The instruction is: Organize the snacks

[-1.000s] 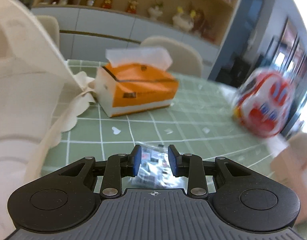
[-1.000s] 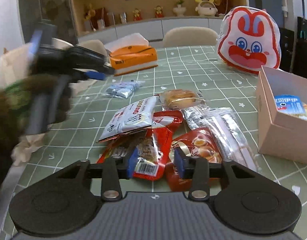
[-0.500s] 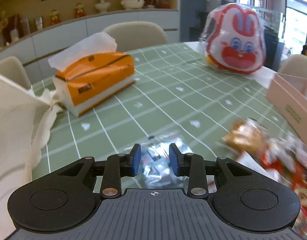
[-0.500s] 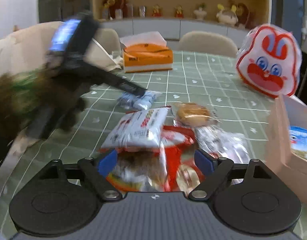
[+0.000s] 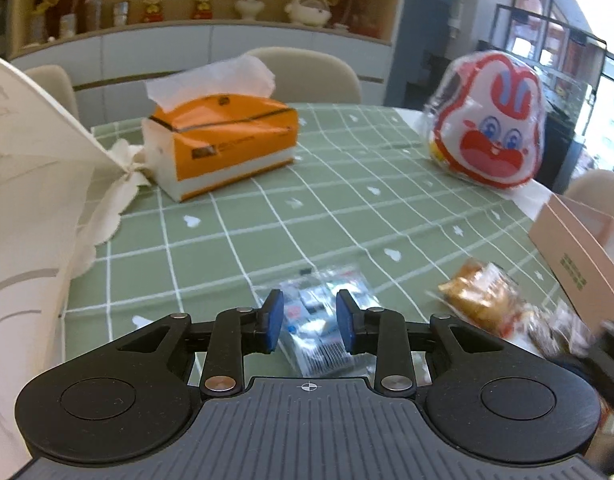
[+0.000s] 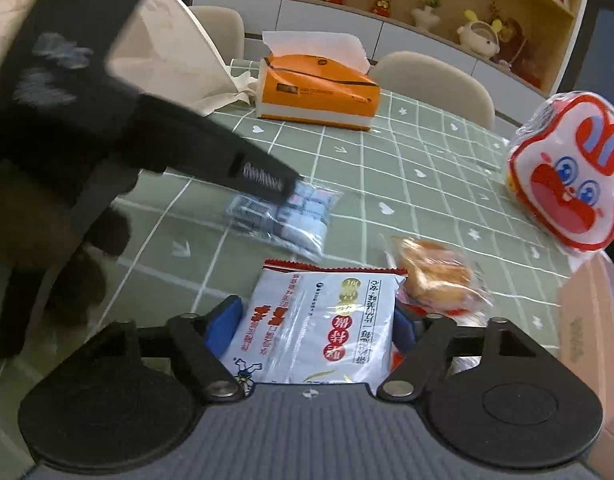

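My left gripper [image 5: 309, 322] is open with its blue pads on either side of a clear silvery snack packet [image 5: 323, 320] lying on the green checked tablecloth; I cannot tell whether they touch it. The packet [image 6: 283, 220] and left gripper [image 6: 263, 178] also show in the right wrist view. My right gripper [image 6: 311, 330] is wide open around a white snack bag with red print [image 6: 319, 328]. A wrapped golden pastry [image 6: 435, 276] lies just right of it, also in the left wrist view [image 5: 483, 300]. A pink cardboard box [image 5: 579, 248] stands at the right.
An orange tissue box [image 5: 223, 144] stands at the back of the table. A red and white rabbit-face bag [image 5: 491, 120] stands at the back right. A white cloth bag [image 5: 31, 184] fills the left side. Chairs ring the table's far edge.
My left gripper has swung right and settled over the silvery packet. My right gripper opened wide, left the red packets and now straddles the white snack bag.
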A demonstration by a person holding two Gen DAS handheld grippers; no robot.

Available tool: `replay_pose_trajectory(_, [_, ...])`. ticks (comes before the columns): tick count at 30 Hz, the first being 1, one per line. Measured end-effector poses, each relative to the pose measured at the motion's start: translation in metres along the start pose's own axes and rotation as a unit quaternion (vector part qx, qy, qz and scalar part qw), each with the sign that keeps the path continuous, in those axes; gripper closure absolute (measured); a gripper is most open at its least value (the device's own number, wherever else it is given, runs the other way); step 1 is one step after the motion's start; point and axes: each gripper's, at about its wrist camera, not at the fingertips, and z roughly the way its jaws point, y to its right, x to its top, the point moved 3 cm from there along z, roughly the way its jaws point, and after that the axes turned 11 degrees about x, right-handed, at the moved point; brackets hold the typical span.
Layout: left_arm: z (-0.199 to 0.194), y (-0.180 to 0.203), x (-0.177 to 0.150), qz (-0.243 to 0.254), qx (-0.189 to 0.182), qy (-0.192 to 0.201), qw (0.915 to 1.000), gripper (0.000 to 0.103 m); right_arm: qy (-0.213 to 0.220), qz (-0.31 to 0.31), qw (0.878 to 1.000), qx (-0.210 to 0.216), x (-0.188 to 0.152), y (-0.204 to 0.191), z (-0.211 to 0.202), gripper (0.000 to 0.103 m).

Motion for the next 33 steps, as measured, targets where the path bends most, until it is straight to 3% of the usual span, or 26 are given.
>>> replay_pose_trajectory(6, [0.019,0.014,0.012,0.019,0.012,0.018,0.9996,0.070,0.034,0.054,0.998,0.004,-0.031,0.032,-0.065,0.029])
replay_pose_trajectory(8, [0.031,0.020,0.014,0.017,0.006,0.001,0.9998,0.070,0.050,0.062,0.997,-0.014,-0.047,0.042,-0.086,0.029])
replay_pose_trajectory(14, [0.042,0.034,0.013,0.048,0.015,0.000,0.9988,0.072,0.064,0.114,0.990,-0.048,-0.106,0.072,-0.116,0.029])
replay_pose_trajectory(19, [0.012,0.042,-0.008,0.115,-0.017,0.008,0.9932,0.074,0.067,0.162,0.984,-0.046,-0.138,0.089,-0.119,0.029])
replay_pose_trajectory(24, [-0.033,0.047,-0.043,0.161,-0.040,0.017,0.9860,0.074,0.091,0.192,0.977,-0.025,-0.141,0.099,-0.121,0.029])
replay_pose_trajectory(30, [-0.073,0.033,-0.070,0.135,-0.060,-0.002,0.9890,0.074,0.080,0.203,0.976,-0.001,-0.144,0.102,-0.117,0.027])
replay_pose_trajectory(33, [-0.082,0.025,-0.069,0.092,-0.055,-0.022,0.9940,0.074,0.065,0.183,0.981,-0.003,-0.140,0.097,-0.113,0.021])
